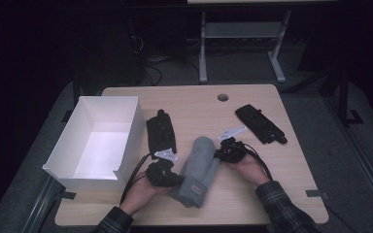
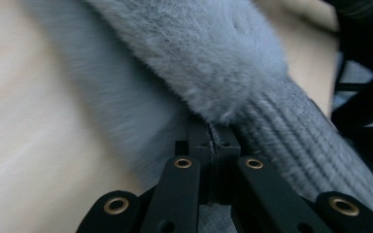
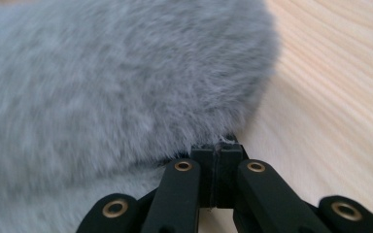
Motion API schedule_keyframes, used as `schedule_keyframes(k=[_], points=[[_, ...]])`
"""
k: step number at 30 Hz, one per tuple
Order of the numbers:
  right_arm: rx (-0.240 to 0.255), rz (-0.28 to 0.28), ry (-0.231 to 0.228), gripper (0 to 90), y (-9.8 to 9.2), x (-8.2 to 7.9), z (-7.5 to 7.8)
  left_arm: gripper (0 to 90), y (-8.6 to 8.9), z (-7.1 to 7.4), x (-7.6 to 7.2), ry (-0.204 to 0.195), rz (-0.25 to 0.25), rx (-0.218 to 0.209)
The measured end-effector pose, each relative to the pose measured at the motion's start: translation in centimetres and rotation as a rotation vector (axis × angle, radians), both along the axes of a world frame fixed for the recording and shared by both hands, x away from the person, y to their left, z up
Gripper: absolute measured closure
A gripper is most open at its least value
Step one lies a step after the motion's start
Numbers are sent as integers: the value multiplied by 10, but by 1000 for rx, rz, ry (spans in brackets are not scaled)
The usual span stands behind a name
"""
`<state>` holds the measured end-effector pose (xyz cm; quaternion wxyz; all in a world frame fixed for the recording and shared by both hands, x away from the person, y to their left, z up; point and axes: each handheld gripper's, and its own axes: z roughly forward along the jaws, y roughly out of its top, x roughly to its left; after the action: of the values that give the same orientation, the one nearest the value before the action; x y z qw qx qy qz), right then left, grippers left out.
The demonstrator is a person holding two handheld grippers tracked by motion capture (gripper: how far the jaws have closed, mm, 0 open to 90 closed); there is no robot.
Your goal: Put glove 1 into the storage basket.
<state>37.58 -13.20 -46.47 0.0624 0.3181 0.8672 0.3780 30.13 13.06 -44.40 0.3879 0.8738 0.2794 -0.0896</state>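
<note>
In the high view a fluffy grey mitten with a ribbed knit cuff (image 1: pixel 199 170) lies at the lower middle of the frame on the light wooden table (image 1: pixel 281 165), its long axis running from the rounded fingertip end at upper right down to the cuff at lower left, slightly tilted off the vertical of the frame. The left gripper (image 1: pixel 167 175) sits just left of the cuff end, while the right gripper (image 1: pixel 222 154) sits just right of the fingertip half, so each tool is nearest to one end of that axis and the mitten lies between them. To the left of the frame stands an open white cardboard box (image 1: pixel 126 141), and two black gloves lie apart: one black glove (image 1: pixel 161 131) just above the left gripper, the other black glove (image 1: pixel 261 124) at upper right. In the left gripper view the jaws stand pressed together at lower centre, their tips meeting the mitten (image 2: pixel 209 58) where fur gives way to the ribbed cuff; whether a fold of fabric is pinched between them I cannot tell. In the right gripper view the jaws are likewise closed tight at lower centre, tips against the underside edge of the grey fur (image 3: pixel 116 82), with bare wood to the right. Judged from this, any lift or fold would turn on the two ends moving together along that slanted axis.
</note>
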Motion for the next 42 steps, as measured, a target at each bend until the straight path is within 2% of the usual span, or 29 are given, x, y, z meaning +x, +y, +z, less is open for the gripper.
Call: schedule_keyframes(k=[2,6,7,8,10,12,13,14,16,17,19,23,25,26,29,33,34,38,40,42], points=[[-2,2,2,900,4,4,1,894,-3,-1,-2,-11,-12,3],[-21,0,-3,900,7,6,3,893,5,4,1,-38,27,11],[-31,-8,-16,900,3,4,3,893,11,8,4,-71,60,29],[-31,-8,-16,900,3,4,3,893,11,8,4,-71,60,29],[-29,-21,-23,900,-5,2,6,893,16,11,5,-104,96,40],[-28,-38,-29,900,-18,-7,10,892,19,10,5,-118,133,72],[-28,-38,-29,900,-18,-7,10,891,19,10,5,-118,133,72],[-31,-35,-27,900,-27,-16,11,891,20,9,4,-135,123,110],[-29,-33,-13,900,-34,-27,10,891,19,9,2,-137,131,122],[-29,-33,-13,900,-34,-27,10,891,20,8,0,-141,125,136],[-30,-21,4,898,-39,-41,7,889,22,7,-4,-143,128,156],[-31,42,48,898,-43,-72,-1,889,26,1,-9,-132,121,202],[-15,75,65,897,-41,-83,-3,889,26,-1,-11,-123,115,208],[-15,75,65,897,-41,-83,-3,890,26,-1,-11,-123,115,208],[-5,135,78,892,-33,-100,-2,890,24,-3,-14,-123,117,211],[0,170,82,890,-27,-105,-3,891,20,-3,-16,-115,122,195],[2,177,88,890,-25,-106,-3,891,20,-3,-16,-112,96,207],[0,194,89,891,-20,-107,-3,893,16,-3,-18,-111,81,205],[7,198,93,895,-20,-107,-2,893,15,-4,-18,-109,78,206],[35,200,95,896,-21,-106,-1,893,15,-4,-18,-105,78,204]])
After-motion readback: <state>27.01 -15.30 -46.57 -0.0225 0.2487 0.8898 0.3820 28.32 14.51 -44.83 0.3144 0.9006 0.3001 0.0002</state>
